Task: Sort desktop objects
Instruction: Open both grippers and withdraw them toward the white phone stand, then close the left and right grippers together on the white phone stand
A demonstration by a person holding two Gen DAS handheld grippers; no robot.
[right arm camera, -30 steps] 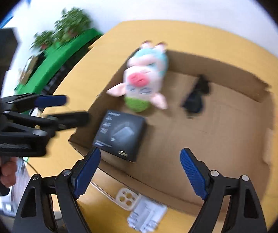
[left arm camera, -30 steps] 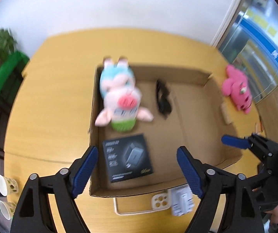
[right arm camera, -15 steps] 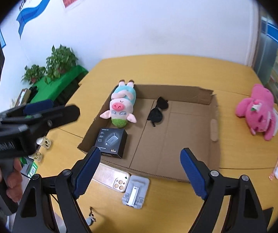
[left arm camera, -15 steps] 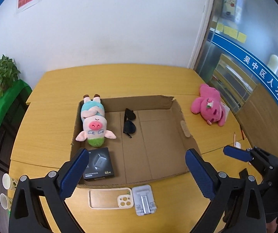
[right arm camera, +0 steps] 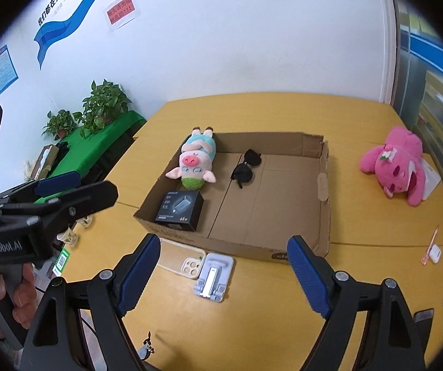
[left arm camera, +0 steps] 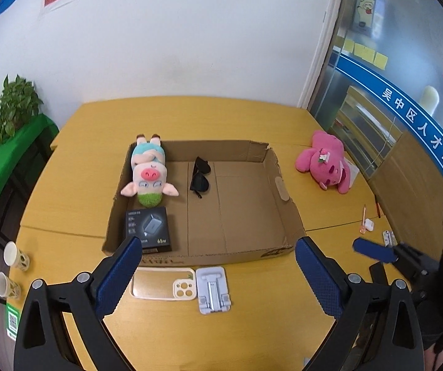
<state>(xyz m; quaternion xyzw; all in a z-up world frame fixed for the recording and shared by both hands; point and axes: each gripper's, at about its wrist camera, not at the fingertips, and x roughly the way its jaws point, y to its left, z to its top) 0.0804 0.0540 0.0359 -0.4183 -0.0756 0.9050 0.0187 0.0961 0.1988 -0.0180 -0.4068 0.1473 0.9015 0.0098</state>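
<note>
Three things lie in the shallow cardboard box [left arm camera: 246, 247], pig plush [left arm camera: 148, 173] far left, while both grippers [left arm camera: 215, 266] [right arm camera: 221, 266] gape wide, empty.

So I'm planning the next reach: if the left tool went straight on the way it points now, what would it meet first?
Probably the cardboard box, around its near wall or bare floor; the left tool is empty and depth is unclear.

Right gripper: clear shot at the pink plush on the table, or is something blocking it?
Probably yes. The pink plush lies on open table outside the cardboard box, nothing over it. The right gripper is open and empty.
</note>
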